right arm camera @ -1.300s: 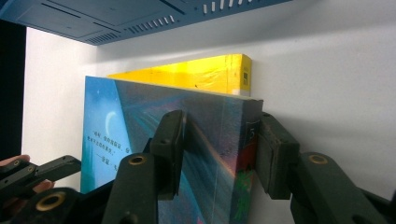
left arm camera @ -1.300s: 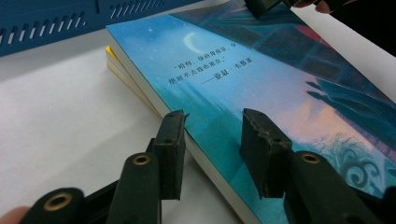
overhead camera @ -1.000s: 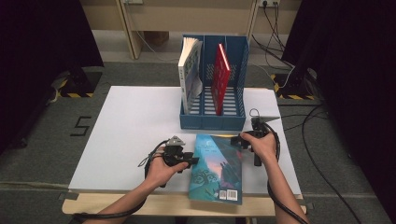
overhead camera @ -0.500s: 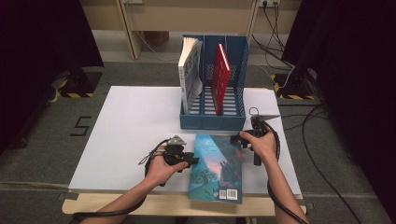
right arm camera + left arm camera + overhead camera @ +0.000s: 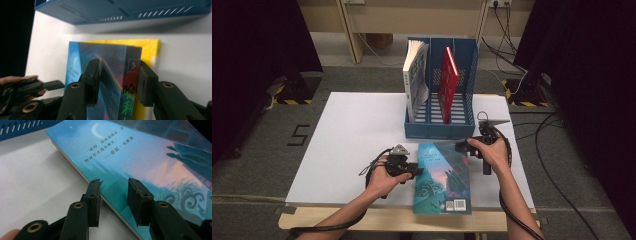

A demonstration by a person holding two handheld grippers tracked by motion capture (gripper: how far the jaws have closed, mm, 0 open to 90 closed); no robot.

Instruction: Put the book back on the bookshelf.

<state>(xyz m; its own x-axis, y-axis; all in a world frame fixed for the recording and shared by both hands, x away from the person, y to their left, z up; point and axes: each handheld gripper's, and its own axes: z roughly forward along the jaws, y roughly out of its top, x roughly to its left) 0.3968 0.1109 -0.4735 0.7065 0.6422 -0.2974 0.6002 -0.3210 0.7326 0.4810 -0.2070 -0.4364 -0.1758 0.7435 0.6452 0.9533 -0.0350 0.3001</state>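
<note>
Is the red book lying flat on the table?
No, the red book stands upright in the blue file holder; the book lying flat on the table is the blue-green one.

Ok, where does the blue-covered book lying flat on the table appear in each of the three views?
High view: the blue-covered book lies flat at the table's near edge, between both grippers.
Left gripper view: it fills the upper right, its page edge running diagonally between the fingers.
Right gripper view: centre, spine side towards the camera, between the fingers.
Shared landmark: the blue file rack just beyond the book.
</note>
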